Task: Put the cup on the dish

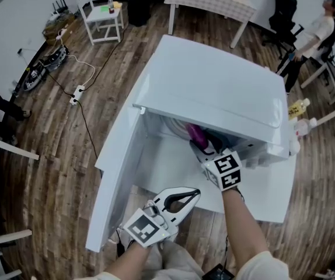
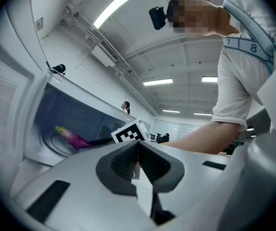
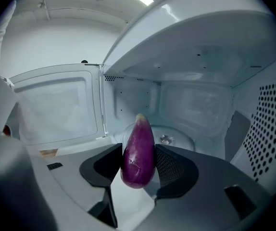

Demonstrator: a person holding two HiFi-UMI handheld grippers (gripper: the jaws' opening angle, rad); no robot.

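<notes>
- On your left, the left gripper (image 2: 138,150) hangs low before the open microwave door (image 1: 118,174), its jaws pressed together with nothing between them.
- Further right, your right gripper (image 3: 139,152) reaches into the microwave (image 1: 214,86), pinching a purple eggplant (image 3: 140,129) whose tip points into the cavity.
- Just beyond and to the right of the eggplant lies the glass turntable (image 3: 183,137), bare. You cannot tell whether that is the dish meant.
- No cup shows in any view, so it lies near neither claw and its place cannot be given.
- By my reading, the task has not begun: the cup is yet to be found, picked up and set on the dish.
</notes>
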